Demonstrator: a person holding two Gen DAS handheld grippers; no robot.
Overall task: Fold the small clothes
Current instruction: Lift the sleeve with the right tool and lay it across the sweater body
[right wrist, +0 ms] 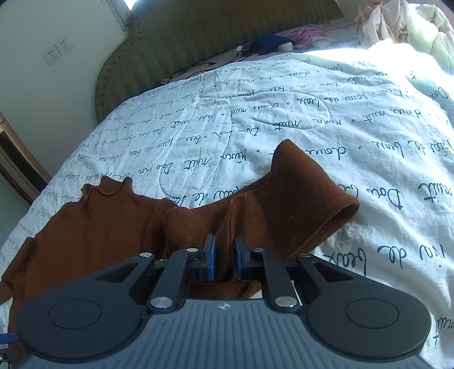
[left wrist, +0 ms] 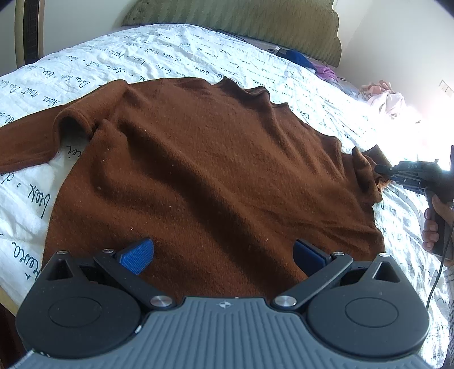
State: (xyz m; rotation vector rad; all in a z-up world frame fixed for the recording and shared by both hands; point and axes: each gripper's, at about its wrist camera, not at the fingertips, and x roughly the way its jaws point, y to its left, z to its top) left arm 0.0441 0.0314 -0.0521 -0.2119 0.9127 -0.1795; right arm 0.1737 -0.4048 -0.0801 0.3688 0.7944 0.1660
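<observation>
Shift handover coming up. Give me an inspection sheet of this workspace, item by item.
Surface: bed quilt, white with script print, wrinkled.
Job's things: brown sweater spread flat; one sleeve lies out to the side, the other sleeve bunched and lifted.
Clutter: blue cloth, purple cloth and pale clothes at the quilt's far edge.
Grippers: left gripper open over the sweater's hem; right gripper shut on the lifted sleeve.
Cables: black cables by the headboard; one cable hangs from the right gripper's handle.
Surroundings: green headboard, wall sockets.
</observation>
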